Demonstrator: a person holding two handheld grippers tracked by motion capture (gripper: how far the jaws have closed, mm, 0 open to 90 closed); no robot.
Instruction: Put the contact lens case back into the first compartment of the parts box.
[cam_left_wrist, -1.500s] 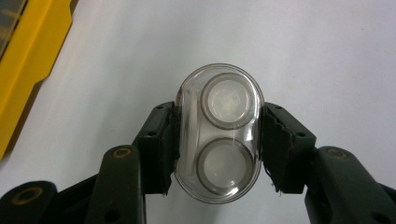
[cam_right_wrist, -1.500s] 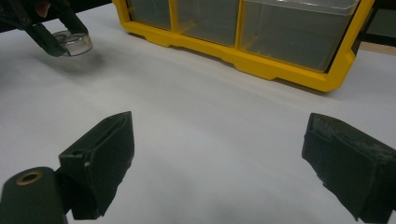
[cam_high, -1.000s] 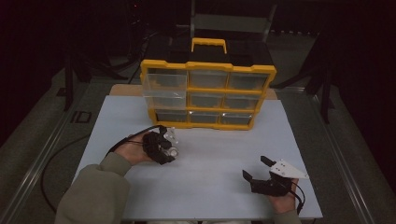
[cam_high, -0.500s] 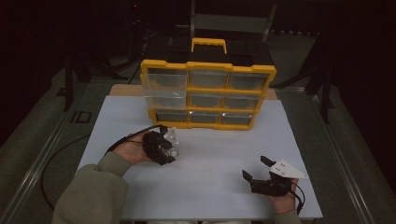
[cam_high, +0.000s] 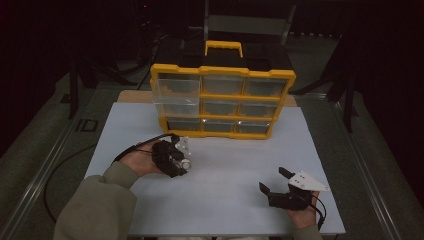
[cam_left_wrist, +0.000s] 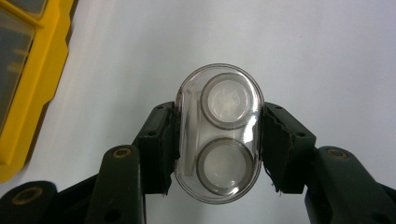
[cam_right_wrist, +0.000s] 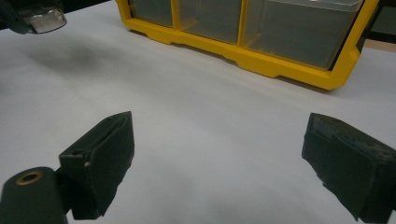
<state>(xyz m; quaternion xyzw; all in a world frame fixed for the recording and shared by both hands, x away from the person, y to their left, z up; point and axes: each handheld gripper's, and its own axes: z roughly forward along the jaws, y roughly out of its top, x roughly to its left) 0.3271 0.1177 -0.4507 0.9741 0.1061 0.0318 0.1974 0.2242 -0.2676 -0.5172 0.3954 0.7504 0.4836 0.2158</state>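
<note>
High view: white table (cam_high: 220, 150), yellow drawer organizer (cam_high: 222, 100) at far centre. Left gripper (cam_left_wrist: 218, 140) clamps a clear oval case (cam_left_wrist: 219, 140) near the organizer's left front; right gripper (cam_right_wrist: 219, 158) gapes wide, empty, near right.

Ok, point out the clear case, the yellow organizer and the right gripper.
clear case (cam_left_wrist: 219, 135), left gripper view, middle of its transparent face.
yellow organizer (cam_high: 222, 73), high view, top yellow frame.
right gripper (cam_right_wrist: 215, 163), right gripper view, midway between its open jaws.
</note>
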